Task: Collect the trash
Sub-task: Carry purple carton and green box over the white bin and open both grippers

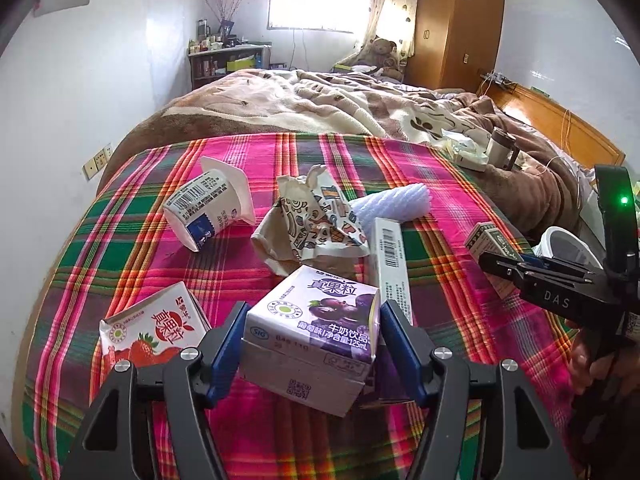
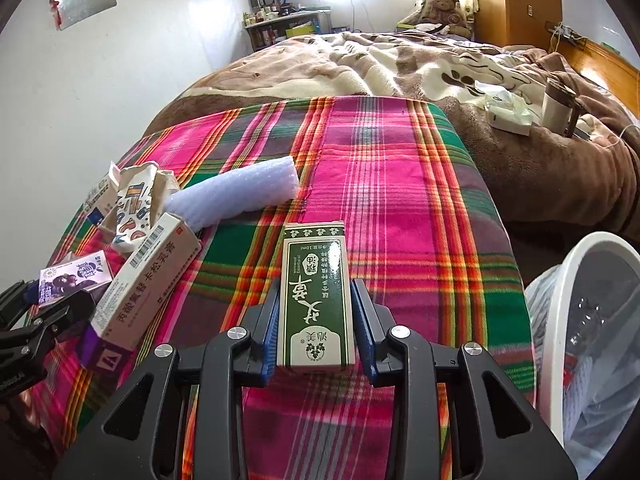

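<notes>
Purple milk carton (image 1: pixel 316 328) between left fingers (image 1: pixel 226 346)

yogurt cup (image 1: pixel 208 204) left of crumpled wrapper (image 1: pixel 316 220), foam roll (image 1: pixel 394 204) behind, bin (image 2: pixel 592 320) right

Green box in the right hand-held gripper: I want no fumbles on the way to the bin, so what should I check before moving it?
1. Green box sits between the right hand-held gripper pads: ok.
2. Pads pressing firmly on it: cannot tell.
3. White bin within view at the right, mouth open: ok.
4. Bin has a liner: ok.
5. Left hand-held gripper around the purple milk carton: ok; grip firmness cannot tell.
6. White tube box apart from the green box: ok.
</notes>
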